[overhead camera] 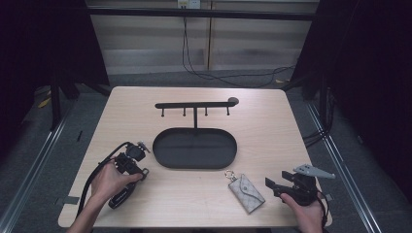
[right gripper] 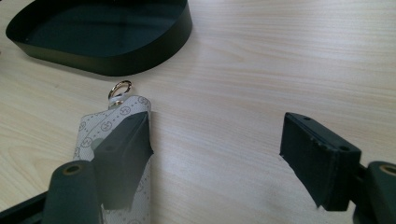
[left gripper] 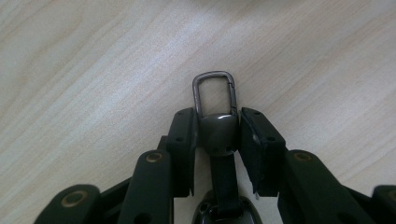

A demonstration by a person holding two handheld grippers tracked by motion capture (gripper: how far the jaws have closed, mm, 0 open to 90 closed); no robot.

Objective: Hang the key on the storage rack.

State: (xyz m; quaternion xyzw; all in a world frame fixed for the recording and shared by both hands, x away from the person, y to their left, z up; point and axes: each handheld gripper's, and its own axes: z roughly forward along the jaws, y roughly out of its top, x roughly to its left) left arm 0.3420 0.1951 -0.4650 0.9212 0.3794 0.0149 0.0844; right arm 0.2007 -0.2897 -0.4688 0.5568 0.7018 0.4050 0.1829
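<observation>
Left claw (left gripper: 217,135) pinches the key clip (left gripper: 215,100) near the table's (overhead camera: 262,121) left edge; right claw (right gripper: 217,154) spread; hanging on the rack (overhead camera: 194,105) remains.

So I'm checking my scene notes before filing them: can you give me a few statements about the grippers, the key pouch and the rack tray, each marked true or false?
1. The left gripper has its jaws closed on a dark metal clasp. True.
2. The right gripper is clamped on the key pouch. False: its jaws stand apart, and the pouch lies on the table beside one jaw.
3. The pouch lies inside the black oval tray. False: it lies on the table, in front of the tray.
4. The hook rail above the tray has nothing hanging from it. True.
</observation>
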